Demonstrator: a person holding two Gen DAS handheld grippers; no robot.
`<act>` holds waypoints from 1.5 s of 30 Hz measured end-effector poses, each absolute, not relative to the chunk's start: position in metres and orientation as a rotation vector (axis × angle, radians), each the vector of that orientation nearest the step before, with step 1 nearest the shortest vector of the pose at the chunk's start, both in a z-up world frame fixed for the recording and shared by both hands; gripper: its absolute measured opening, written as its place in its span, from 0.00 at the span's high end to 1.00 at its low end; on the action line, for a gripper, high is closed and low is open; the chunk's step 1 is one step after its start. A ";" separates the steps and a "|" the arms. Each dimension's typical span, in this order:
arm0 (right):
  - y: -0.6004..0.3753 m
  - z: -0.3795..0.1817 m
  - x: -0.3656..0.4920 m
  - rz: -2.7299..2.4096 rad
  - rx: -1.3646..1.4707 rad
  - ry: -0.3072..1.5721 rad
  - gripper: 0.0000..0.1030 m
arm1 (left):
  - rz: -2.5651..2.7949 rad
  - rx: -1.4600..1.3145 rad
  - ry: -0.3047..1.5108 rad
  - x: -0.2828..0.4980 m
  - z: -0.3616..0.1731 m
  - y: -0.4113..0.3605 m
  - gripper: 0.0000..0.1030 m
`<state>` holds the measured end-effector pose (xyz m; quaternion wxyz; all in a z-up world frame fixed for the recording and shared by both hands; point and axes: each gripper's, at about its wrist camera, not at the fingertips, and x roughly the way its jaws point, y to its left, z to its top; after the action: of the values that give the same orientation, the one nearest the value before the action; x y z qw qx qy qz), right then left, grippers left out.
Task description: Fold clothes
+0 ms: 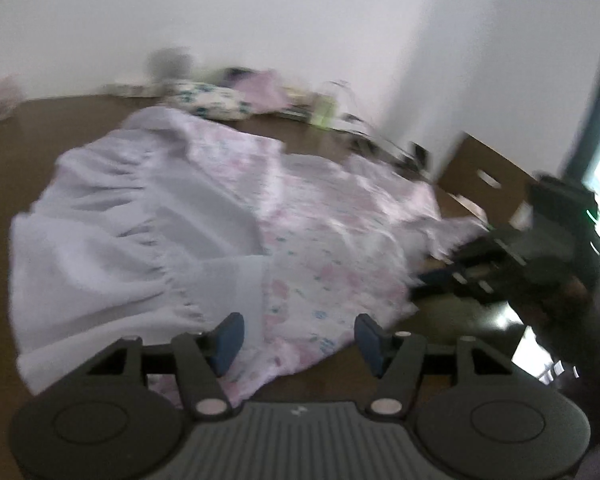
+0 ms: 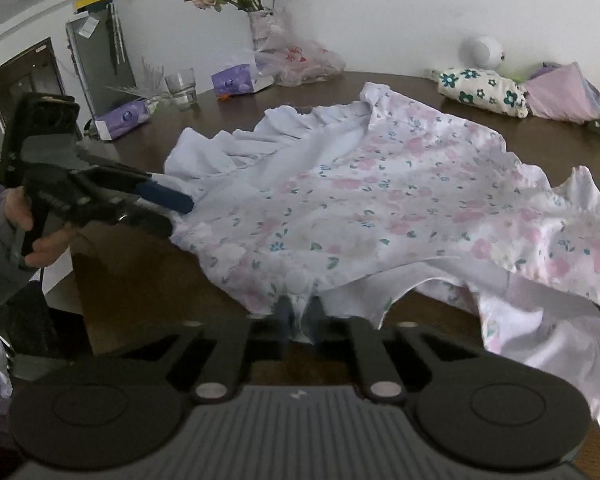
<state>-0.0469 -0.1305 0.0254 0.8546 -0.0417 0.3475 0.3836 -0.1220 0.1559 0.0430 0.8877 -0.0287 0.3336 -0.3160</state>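
A pink floral garment with a white ruffled hem lies spread on the brown table. My right gripper is at its near edge, the fingers close together with a fold of floral cloth pinched between them. In the blurred left wrist view the same garment fills the middle, and my left gripper stands open just over its near edge. The left gripper, held by a hand, shows at the ruffle's left side. The right gripper appears at the garment's right edge.
Along the back of the table stand a drinking glass, purple tissue boxes, a vase of flowers and a plastic bag. A folded flowered cloth and a lilac cloth lie at back right. A wooden chair stands beyond the table.
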 end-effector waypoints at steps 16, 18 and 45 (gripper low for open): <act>-0.165 0.047 -0.040 0.887 -0.006 0.804 0.98 | -0.928 -0.018 0.859 -0.099 0.069 0.174 0.98; -0.168 0.045 -0.037 0.887 -0.010 0.837 0.93 | -0.879 0.052 0.951 -0.093 0.062 0.171 0.95; 0.027 0.028 0.099 0.712 -0.374 0.702 1.00 | -0.832 -0.103 0.869 -0.112 0.039 0.144 0.60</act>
<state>0.0991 0.0268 0.0280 0.8609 -0.1784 0.3347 0.3391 -0.1117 0.1440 0.0387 0.8232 -0.0484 0.4088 -0.3910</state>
